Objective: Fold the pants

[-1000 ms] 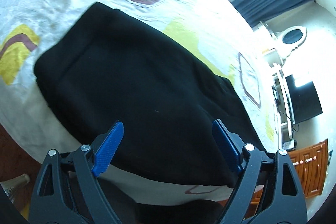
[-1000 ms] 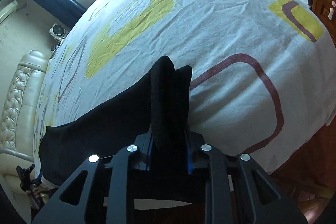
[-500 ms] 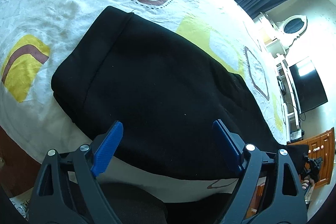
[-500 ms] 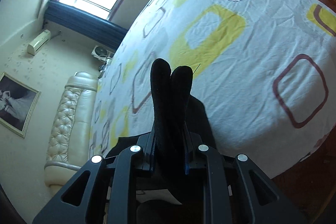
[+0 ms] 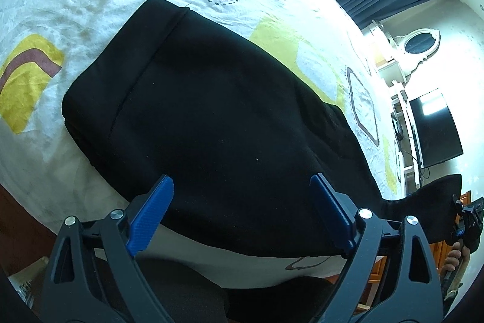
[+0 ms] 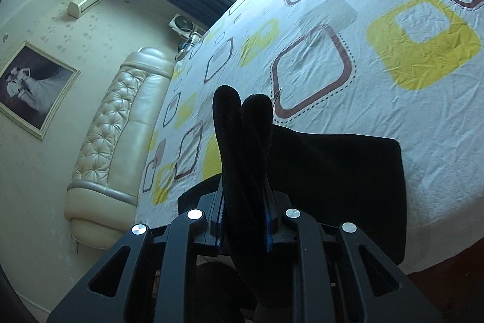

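Lifting pants (image 6: 242, 141) end higher than before – right gripper (image 6: 245, 220) clamped; left gripper (image 5: 242, 211) opening, empty.

Black pants (image 5: 217, 123), plain dark fabric with a few pale lint specks, lie spread across a patterned bed sheet near the bed's edge. The wide banded end (apparently the waistband) lies flat toward the upper left in the left wrist view, its seam line visible. The garment narrows to the right, where the leg end is lifted clear of the sheet. In the right wrist view that end stands upright as two bunched, rounded lobes (image 6: 242, 141), while the rest lies flat behind.
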A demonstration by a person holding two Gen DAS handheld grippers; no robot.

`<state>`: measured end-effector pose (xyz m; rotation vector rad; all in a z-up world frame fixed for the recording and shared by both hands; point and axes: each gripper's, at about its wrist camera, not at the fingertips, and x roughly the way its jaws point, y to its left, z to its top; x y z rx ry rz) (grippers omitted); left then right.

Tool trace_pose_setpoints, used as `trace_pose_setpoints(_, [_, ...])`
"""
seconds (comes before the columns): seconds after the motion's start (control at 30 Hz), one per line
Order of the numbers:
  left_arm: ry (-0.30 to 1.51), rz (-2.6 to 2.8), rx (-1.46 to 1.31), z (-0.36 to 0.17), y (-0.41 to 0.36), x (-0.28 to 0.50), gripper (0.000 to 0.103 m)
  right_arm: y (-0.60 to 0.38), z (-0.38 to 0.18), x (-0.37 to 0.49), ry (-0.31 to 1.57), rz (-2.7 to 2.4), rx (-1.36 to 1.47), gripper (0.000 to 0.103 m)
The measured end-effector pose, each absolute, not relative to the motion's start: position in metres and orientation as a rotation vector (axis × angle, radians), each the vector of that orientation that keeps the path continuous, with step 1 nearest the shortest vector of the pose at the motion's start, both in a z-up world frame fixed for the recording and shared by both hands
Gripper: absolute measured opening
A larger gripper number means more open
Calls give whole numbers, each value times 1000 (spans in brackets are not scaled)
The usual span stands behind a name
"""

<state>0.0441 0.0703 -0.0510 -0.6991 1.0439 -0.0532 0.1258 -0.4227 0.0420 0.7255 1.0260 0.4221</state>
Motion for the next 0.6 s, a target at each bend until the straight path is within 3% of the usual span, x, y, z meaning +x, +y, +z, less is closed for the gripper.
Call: trace_pose_setpoints(0.6, [1056,-70,-687,-53,71,48,91,-268,-76,155,1252,356,572,19])
